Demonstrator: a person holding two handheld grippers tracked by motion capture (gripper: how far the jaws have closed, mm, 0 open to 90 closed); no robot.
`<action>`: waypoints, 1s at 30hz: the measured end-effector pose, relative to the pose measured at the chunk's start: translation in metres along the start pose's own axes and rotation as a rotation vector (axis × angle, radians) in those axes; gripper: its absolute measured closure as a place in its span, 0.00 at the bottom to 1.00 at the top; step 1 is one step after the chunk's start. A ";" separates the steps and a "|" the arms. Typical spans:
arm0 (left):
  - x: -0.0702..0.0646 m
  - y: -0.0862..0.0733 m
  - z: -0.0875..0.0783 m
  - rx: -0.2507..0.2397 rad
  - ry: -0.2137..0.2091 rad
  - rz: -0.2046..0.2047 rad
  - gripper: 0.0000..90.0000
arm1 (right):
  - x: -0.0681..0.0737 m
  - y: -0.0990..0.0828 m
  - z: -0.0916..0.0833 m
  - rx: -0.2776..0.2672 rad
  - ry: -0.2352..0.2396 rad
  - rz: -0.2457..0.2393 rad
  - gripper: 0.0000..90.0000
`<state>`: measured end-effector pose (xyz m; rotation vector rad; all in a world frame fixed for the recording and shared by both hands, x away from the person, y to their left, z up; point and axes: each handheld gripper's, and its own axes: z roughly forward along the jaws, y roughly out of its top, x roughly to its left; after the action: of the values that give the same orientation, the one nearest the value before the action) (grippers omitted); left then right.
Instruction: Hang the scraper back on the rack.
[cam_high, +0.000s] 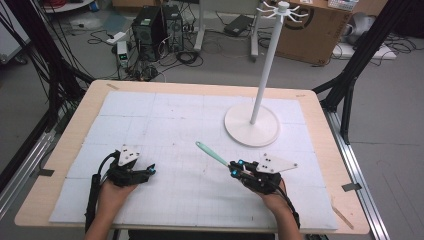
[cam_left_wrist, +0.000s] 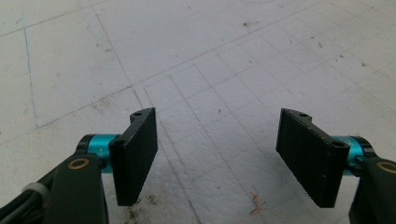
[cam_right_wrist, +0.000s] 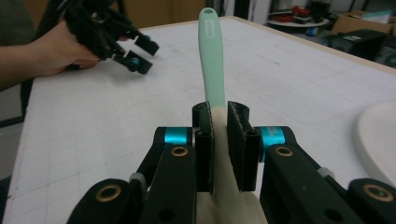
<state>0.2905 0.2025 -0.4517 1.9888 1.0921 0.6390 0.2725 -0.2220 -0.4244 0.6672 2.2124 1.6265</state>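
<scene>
1. Your right gripper (cam_right_wrist: 218, 140) is clamped on the mint-handled utensil (cam_right_wrist: 211, 56); its handle runs straight out ahead.
2. The hook stand (cam_high: 251, 125) lies beyond it, nearer this hand.
3. Your left gripper (cam_left_wrist: 224, 154) rests apart, jaws spread, empty.

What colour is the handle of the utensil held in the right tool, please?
Mint green handle, clearest in the right gripper view.

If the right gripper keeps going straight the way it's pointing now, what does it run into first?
Probably nothing close: the right gripper, shut on the mint-handled utensil, points up-left across bare white mat, well left of the white stand's base. Depth is uncertain.
</scene>
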 end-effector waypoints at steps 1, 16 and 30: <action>0.000 0.000 0.000 0.000 0.001 0.000 0.33 | -0.002 -0.001 -0.003 -0.003 -0.014 0.010 0.91; 0.000 0.000 0.000 0.003 0.002 0.005 0.33 | -0.015 -0.005 -0.027 -0.129 -0.262 0.064 0.91; 0.000 0.000 0.000 0.004 0.001 0.006 0.33 | -0.021 -0.005 -0.053 -0.274 -0.431 0.107 0.91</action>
<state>0.2907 0.2021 -0.4519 1.9960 1.0890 0.6410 0.2625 -0.2771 -0.4133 0.9627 1.6426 1.6110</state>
